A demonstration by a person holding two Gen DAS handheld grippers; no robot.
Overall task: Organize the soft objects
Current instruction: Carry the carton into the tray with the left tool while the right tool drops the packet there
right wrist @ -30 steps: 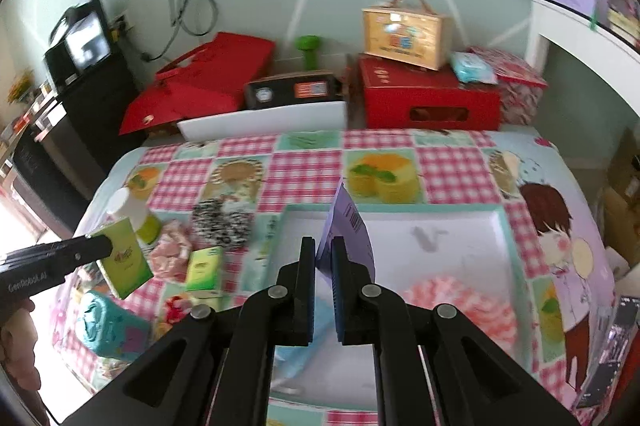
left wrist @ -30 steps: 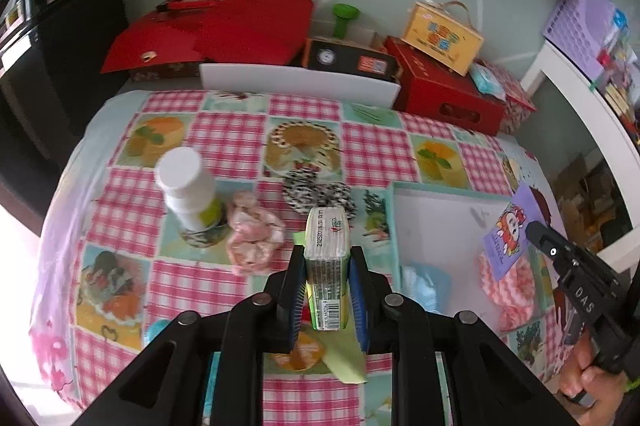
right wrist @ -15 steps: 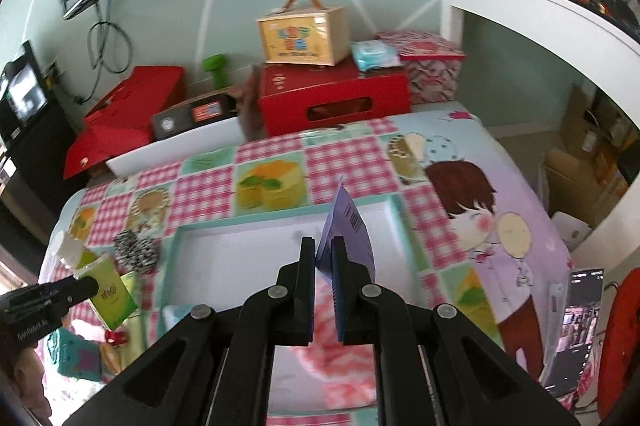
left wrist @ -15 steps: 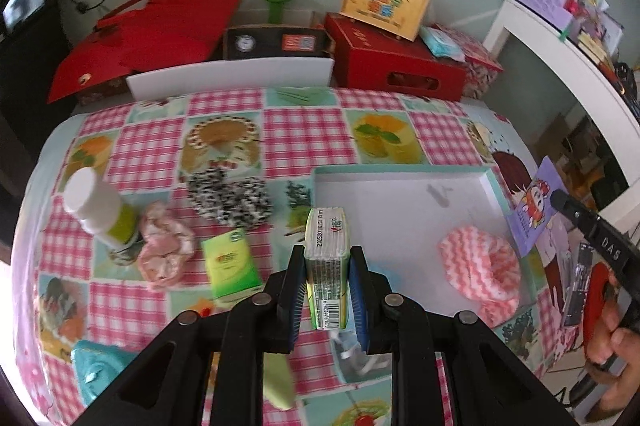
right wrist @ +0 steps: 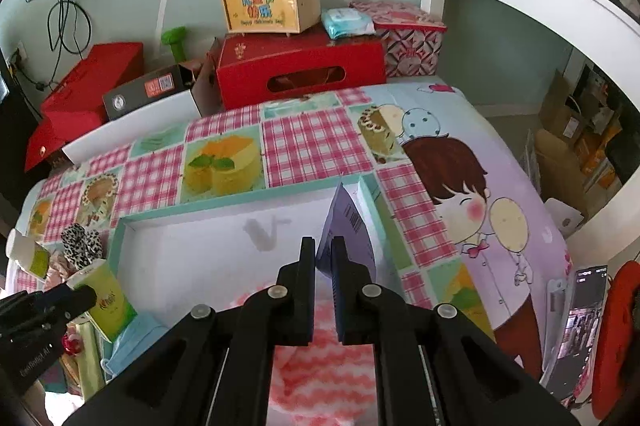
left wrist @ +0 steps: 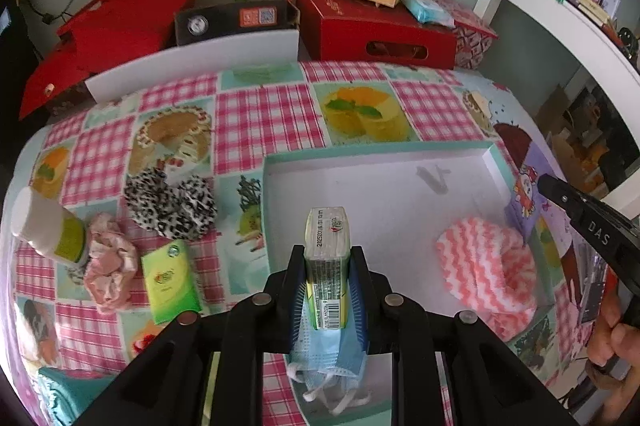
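My left gripper is shut on a green tissue pack, held upright over the near left part of the white tray with a teal rim. A blue face mask lies in the tray right under its fingers. My right gripper is shut on a flat purple packet above the tray's right rim. In the tray lies a pink-and-white chevron cloth, partly hidden below the right gripper in the right wrist view. The left wrist view shows the purple packet at the tray's right wall.
Left of the tray lie a leopard-print scrunchie, a pink scrunchie, another green tissue pack and a white bottle. Red boxes stand behind the table. A phone lies at the table's right edge.
Both grippers moved right and lower, keeping their loads. The left one went from the scrunchies to over the tray; the right one went from the tray's middle to its right rim.
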